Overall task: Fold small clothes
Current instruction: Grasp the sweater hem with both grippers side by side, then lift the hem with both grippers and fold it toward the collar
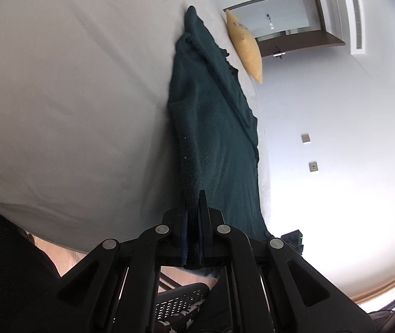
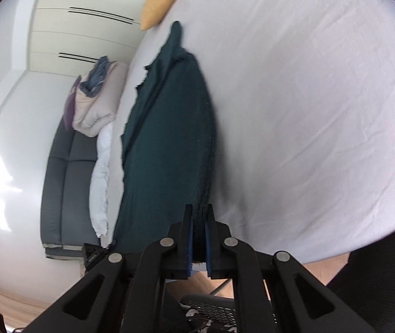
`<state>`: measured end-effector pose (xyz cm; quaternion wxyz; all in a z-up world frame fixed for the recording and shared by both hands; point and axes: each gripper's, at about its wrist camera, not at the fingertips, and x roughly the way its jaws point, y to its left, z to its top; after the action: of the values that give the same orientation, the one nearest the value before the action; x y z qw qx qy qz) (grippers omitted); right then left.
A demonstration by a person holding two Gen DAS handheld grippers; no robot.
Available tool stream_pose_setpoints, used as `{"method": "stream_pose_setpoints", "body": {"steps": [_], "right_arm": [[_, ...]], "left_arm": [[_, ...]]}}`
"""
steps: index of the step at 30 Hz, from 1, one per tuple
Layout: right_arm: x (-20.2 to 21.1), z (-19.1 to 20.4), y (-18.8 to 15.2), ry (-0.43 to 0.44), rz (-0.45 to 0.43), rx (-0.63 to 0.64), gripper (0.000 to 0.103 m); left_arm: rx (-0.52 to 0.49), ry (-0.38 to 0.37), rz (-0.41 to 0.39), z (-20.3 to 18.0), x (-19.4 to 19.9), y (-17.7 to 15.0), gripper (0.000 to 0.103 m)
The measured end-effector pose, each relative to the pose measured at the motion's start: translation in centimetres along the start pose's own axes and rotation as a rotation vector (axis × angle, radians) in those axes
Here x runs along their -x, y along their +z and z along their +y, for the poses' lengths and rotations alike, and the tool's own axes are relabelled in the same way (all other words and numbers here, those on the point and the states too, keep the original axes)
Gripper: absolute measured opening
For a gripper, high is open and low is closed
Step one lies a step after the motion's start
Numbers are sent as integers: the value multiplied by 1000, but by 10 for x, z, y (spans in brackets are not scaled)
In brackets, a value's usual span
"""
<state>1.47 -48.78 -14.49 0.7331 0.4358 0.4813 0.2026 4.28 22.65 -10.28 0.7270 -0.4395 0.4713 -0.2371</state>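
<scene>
Both claws, left (image 1: 192, 194) and right (image 2: 199, 208), clenched on dark green garment (image 1: 211, 127) edge, lifted over bed (image 1: 58, 83). Fold underway, judged incomplete; laying down remains.

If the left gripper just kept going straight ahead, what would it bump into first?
The dark green garment itself: the left gripper is already clamped on its edge, and the cloth stretches ahead over the white bed sheet. Beyond that, depth is unclear.
</scene>
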Motion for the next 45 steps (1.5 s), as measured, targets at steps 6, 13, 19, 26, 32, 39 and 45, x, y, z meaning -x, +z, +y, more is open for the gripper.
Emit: {"method": "stream_pose_setpoints", "body": {"steps": [6, 13, 19, 26, 32, 39, 45], "right_arm": [[-4, 7, 2, -4, 5, 5, 7], [-5, 43, 24, 58, -15, 57, 7], [-20, 85, 47, 98, -5, 120, 7], [-34, 114, 75, 123, -19, 148, 7], [-46, 131, 109, 128, -57, 153, 7], [-65, 146, 154, 123, -87, 154, 7], [-86, 148, 199, 116, -129, 127, 7]], "left_arm": [[3, -17, -1, -3, -1, 1, 3], [-23, -65, -21, -25, 6, 17, 3], [-54, -105, -42, -50, 6, 41, 3], [-30, -124, -89, -57, 6, 69, 3], [-32, -125, -129, -69, -5, 107, 3], [-51, -115, -159, -93, -26, 159, 3], [-49, -104, -177, -107, -52, 207, 3]]}}
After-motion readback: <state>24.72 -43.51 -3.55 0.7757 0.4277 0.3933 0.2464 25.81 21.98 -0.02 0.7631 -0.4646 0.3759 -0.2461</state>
